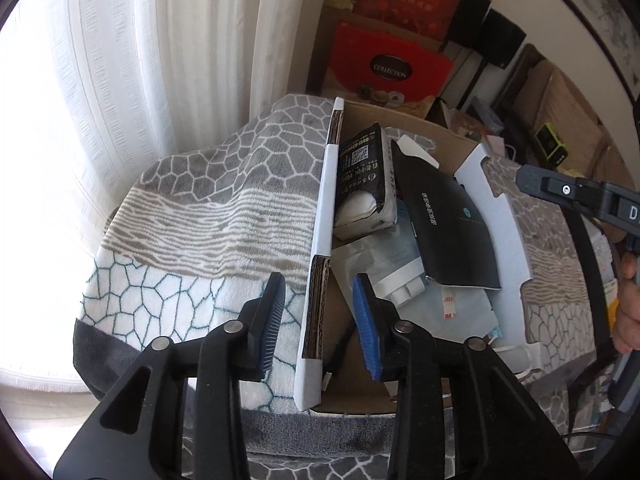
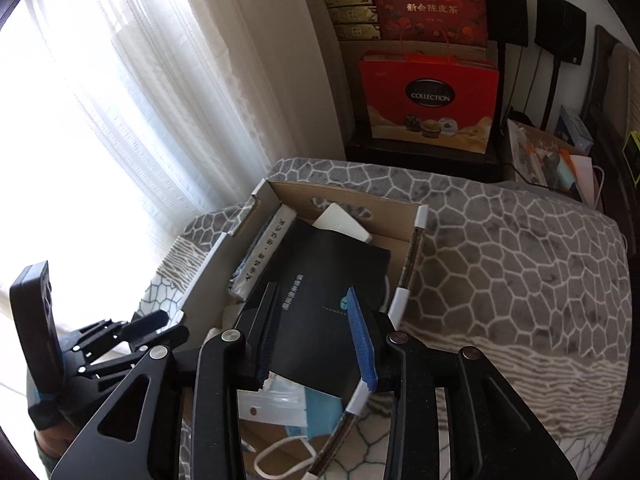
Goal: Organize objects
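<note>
Both grippers hang part-open, holding nothing: left gripper point(image 1: 320, 320) straddles the box point(image 1: 320, 216) wall at the bed's point(image 1: 192, 208) window edge, right gripper point(image 2: 316, 336) over its black folder point(image 2: 320, 276). Packing looks done; next, regrip the box.

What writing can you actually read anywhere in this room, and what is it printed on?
"COLLECTION": black oval on the red gift box.
"新会陈皮茶": gold characters on the dark red gift bag.
"D": single white letter on the right gripper's body; the rest is cut off.
Black tissue pack: QR code and print, too small to read.
Black folder: lettering too blurred.
</note>
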Available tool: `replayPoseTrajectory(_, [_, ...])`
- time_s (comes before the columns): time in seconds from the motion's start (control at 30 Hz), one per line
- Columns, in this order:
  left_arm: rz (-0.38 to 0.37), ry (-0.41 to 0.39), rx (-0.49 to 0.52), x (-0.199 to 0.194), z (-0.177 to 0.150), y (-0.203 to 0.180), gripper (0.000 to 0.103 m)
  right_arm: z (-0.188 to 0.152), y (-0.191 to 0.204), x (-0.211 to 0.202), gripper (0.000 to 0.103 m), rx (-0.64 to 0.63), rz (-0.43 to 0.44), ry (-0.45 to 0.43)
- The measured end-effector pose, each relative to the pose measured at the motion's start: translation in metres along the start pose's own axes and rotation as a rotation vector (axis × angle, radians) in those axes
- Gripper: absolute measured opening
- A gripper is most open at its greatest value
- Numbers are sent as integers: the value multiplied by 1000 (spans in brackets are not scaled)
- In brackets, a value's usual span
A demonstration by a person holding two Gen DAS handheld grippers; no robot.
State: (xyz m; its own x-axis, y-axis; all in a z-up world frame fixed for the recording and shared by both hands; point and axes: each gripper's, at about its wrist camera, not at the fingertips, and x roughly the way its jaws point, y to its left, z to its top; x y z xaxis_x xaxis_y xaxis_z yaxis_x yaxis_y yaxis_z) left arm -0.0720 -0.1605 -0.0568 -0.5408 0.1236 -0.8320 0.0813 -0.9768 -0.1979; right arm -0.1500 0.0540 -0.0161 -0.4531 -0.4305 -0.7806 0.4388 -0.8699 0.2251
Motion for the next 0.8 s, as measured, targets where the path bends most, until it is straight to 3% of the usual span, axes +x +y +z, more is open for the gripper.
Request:
replayPoseTrajectory(0.03, [-1, -4, -1, -3, 0, -2, 43, -4, -2, -5, 42, -3, -9, -5])
replayPoseTrajectory(0.13, [-3, -16, 11, -8, -1, -8, 47, -12, -12, -15, 53, -11, -34, -23])
replayPoseTrajectory(0.23, [8, -33, 23, -15, -1, -15, 60, -23, -19, -28, 63, -8, -58, -49])
replayPoseTrajectory(0.37, [37, -50, 42, -17, -1, -21, 67, -34, -32, -39, 65, 14, -64, -64])
replayPoseTrajectory(0.53, [62, -23, 36, -3, 1, -17, 65, -41, -46, -23, 65, 80, -46, -14])
replayPoseTrajectory(0.57, [71, -16, 37, 1, 2, -16, 61, -42, -47, -18, 65, 95, -35, 1])
replayPoseTrajectory(0.67, [86, 17, 32, 17, 5, -10, 46, -41, -50, -2, 60, 132, -19, 35])
replayPoseTrajectory(0.8, [106, 28, 38, 28, 11, -6, 44, -38, -48, 14, 48, 156, -21, 68])
